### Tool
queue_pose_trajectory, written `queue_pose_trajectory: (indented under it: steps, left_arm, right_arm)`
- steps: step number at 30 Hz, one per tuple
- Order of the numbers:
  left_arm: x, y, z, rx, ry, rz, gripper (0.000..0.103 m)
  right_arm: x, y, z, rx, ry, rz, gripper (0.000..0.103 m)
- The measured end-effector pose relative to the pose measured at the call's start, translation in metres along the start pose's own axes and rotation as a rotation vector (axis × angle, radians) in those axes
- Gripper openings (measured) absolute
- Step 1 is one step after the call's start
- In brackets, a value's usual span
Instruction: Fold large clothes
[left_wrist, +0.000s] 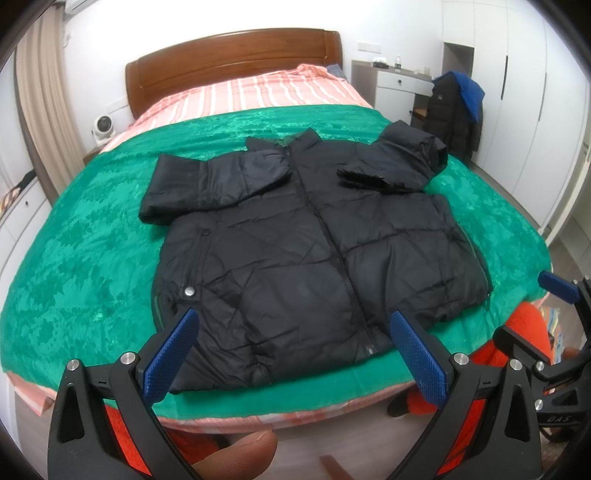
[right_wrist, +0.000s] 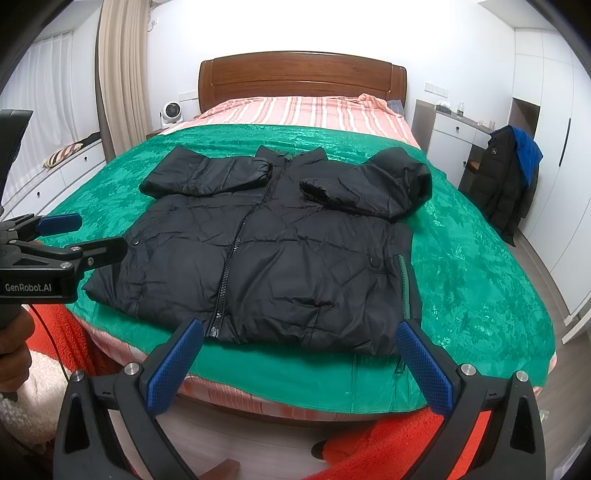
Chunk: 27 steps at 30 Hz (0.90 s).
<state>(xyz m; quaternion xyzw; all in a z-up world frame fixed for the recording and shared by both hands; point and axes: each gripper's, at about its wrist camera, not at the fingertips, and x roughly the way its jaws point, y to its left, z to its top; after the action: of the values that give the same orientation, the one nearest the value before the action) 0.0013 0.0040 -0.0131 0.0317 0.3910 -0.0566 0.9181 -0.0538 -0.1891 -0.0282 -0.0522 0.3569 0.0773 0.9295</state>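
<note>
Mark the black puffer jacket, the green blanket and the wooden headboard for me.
black puffer jacket (left_wrist: 295, 258): left wrist view, on the chest panel beside the zipper.
green blanket (right_wrist: 480, 288): right wrist view, on bare fabric right of the jacket.
wooden headboard (right_wrist: 301, 79): right wrist view, on its central panel.

I see a black puffer jacket (right_wrist: 280, 243) with a silver snap (left_wrist: 189, 291) and a dark green strip at its pocket edge (right_wrist: 405, 284), lying on an emerald green blanket (right_wrist: 472, 280) with a mottled sheen. Farther off, the sheet (right_wrist: 295, 110) is salmon pink with pale stripes, under a reddish-brown wooden headboard (right_wrist: 301, 79), and cream curtains (right_wrist: 122, 74) hang far left. My grippers are black with blue textured pads (right_wrist: 173, 373), the person's clothing (right_wrist: 388, 443) near me is bright orange-red, and a blue garment (right_wrist: 528, 151) drapes over a black coat (right_wrist: 506, 184) at the far right.
</note>
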Motion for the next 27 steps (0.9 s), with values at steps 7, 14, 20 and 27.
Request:
queue_pose_trajectory:
  steps: [7,14,20,27]
  left_arm:
    - [0.0008,-0.0001,-0.0016,-0.005,0.012,0.001,0.103]
    - [0.0012,-0.0002,-0.0016,-0.006,0.015,0.000,0.103]
    - [0.0014,0.0008,-0.0023,-0.013,0.022,-0.003,0.103]
    - [0.0006,-0.0005,-0.0018,-0.009,0.019,0.002,0.103]
  right_arm:
    - [-0.0001,-0.0002,-0.0007,0.001,0.001,0.001,0.103]
    - [-0.0001,-0.0002,-0.0007,0.002,0.001,0.001,0.103]
    - [-0.0004,0.0001,-0.0012,0.002,-0.001,0.001,0.103]
    - [-0.0006,0.0002,-0.0018,0.002,-0.003,0.001,0.103]
